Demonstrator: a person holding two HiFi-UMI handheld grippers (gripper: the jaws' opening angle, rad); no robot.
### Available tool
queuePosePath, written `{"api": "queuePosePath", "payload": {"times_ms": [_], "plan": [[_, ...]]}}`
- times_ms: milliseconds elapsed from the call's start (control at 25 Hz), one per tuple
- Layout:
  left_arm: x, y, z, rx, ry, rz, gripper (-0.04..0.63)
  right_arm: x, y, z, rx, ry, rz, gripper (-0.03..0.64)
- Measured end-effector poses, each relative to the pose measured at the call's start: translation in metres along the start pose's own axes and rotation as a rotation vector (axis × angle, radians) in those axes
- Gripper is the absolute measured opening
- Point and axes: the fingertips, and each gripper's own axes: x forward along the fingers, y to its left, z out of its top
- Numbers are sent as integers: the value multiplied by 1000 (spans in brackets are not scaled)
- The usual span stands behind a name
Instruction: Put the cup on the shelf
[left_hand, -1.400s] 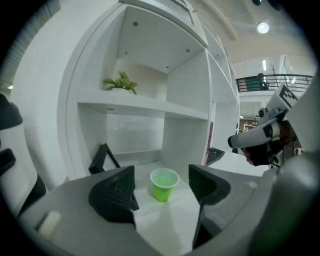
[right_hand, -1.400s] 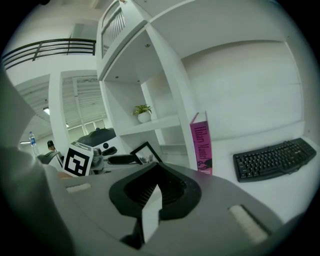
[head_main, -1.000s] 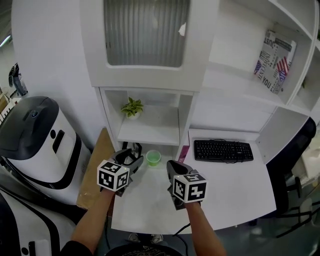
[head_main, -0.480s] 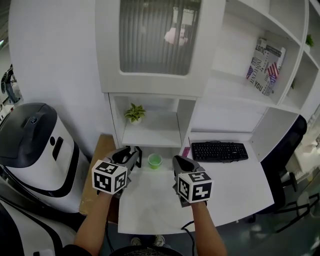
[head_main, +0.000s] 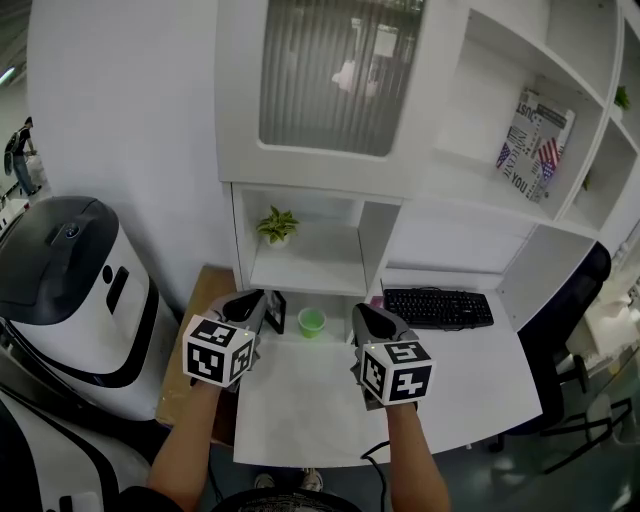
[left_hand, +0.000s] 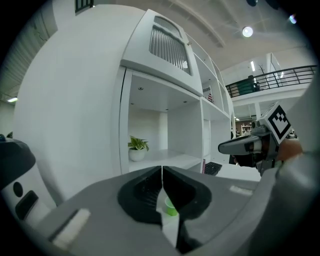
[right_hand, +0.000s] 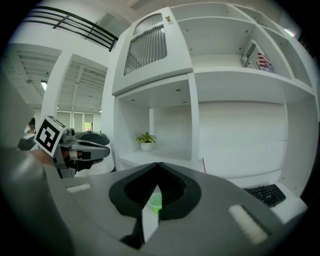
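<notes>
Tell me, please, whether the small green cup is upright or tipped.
Upright: the small green cup stands on the white desk, open mouth up.

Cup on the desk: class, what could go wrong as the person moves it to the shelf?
1. The left gripper and right gripper both have their jaws together; reaching the cup like that could knock it over.
2. A potted plant stands on the shelf; a cup set close could bump it.
</notes>
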Motion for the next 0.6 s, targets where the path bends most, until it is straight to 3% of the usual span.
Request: {"api": "queuePosePath", "payload": {"times_ms": [600], "plan": [[-1,7,-4,-24,-1,26,0,3,-1,0,-15,10,12,20]]}}
